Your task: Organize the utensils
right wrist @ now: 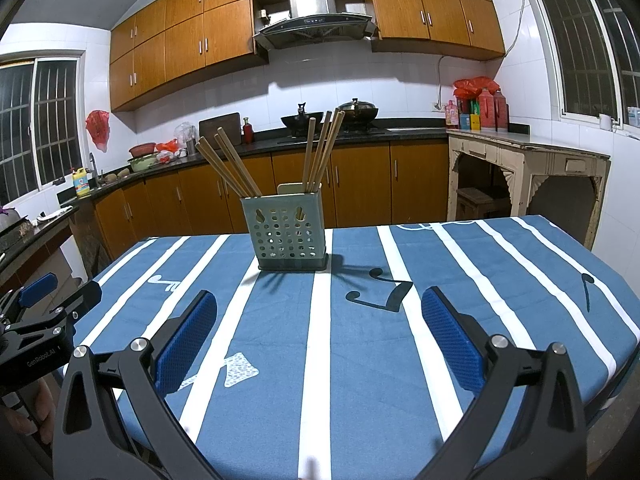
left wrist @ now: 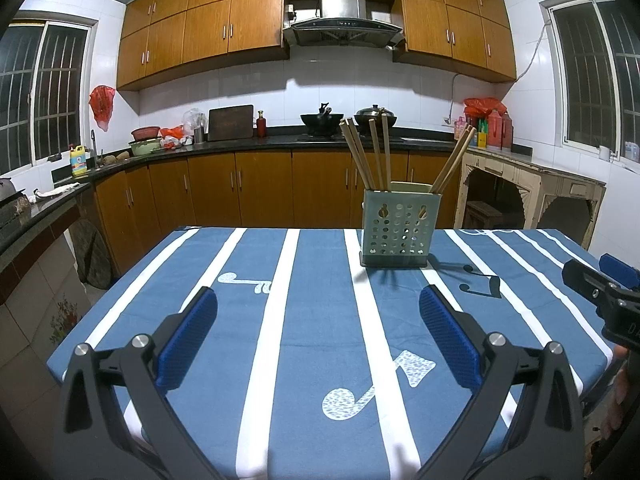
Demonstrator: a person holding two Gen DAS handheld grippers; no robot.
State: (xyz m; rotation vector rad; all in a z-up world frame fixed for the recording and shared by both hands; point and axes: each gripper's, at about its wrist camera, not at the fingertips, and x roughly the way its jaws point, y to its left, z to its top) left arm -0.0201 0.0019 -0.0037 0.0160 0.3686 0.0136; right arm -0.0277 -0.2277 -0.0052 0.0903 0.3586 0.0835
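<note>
From the left wrist camera, the left gripper (left wrist: pixel 318 334) hangs over the near part of the table (left wrist: pixel 328 344), which is covered by a blue cloth with white stripes and music notes. Its jaws stand wide apart with nothing between them, only cloth showing in the gap. The green perforated utensil holder (left wrist: pixel 396 232) stands upright toward the far edge of the table, ahead of the jaws and slightly toward the right finger's side, well apart from both blue pads (left wrist: pixel 188 340). Wooden chopsticks (left wrist: pixel 366 156) rise from it: one bunch leans left, and a pair (left wrist: pixel 454 164) leans right out of the other side. At the right edge of this view the right gripper (left wrist: pixel 600 280) shows in part, above the table's right side; its jaws are cut off here.

From the right wrist camera, the right gripper (right wrist: pixel 319 334) also hovers above the near half of the table (right wrist: pixel 360 360), jaws spread wide and empty. The utensil holder (right wrist: pixel 286 232) sits ahead and a little toward the left finger's side, well beyond the fingertips, touching neither. Chopsticks (right wrist: pixel 230 166) fan left from one compartment and another bunch (right wrist: pixel 322 152) stands nearly upright, tilted slightly right. A pale flat piece (right wrist: pixel 290 188) peeks above the holder's back rim; what it is cannot be told. The left gripper (right wrist: pixel 52 300) appears at the left edge, beside the table's left corner.
</note>
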